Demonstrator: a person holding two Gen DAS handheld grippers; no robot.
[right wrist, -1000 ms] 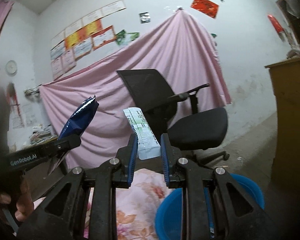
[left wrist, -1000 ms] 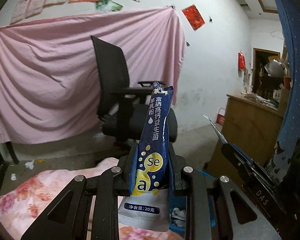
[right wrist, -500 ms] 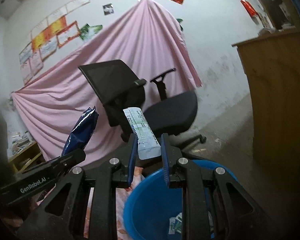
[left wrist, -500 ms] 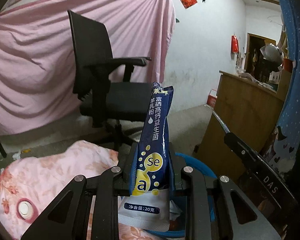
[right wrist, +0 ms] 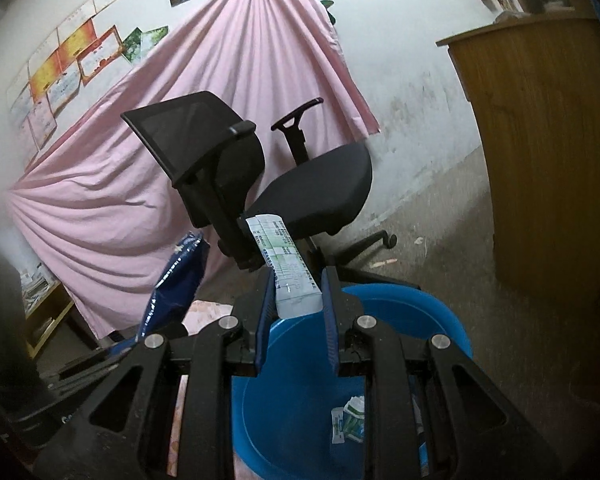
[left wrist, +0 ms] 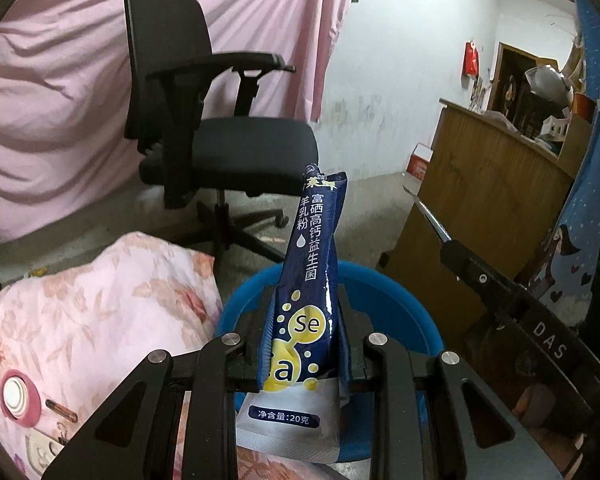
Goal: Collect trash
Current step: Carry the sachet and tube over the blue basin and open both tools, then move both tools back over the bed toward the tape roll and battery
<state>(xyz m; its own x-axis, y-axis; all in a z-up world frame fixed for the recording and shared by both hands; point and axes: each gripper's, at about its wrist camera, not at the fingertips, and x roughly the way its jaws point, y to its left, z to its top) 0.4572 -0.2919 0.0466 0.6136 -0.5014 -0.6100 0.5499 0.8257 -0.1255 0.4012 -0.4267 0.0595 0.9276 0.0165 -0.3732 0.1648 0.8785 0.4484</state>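
Above the round blue plastic basin (right wrist: 440,320), my left fingers (left wrist: 304,336) clenched a dark blue powder sachet (left wrist: 312,264), and my right fingers (right wrist: 296,304) pinched a white-and-green paper packet (right wrist: 288,272).

The round blue plastic basin (right wrist: 440,320) sits on the floor, just right of the pink floral quilt (left wrist: 100,300). A few crumpled white-and-green wrappers (right wrist: 350,424) lie inside it. The black mesh-backed office chair (left wrist: 220,140) stands behind both, before the hanging pink cloth sheet (right wrist: 240,80). The brown wooden cabinet (right wrist: 548,160) stands right of the basin.
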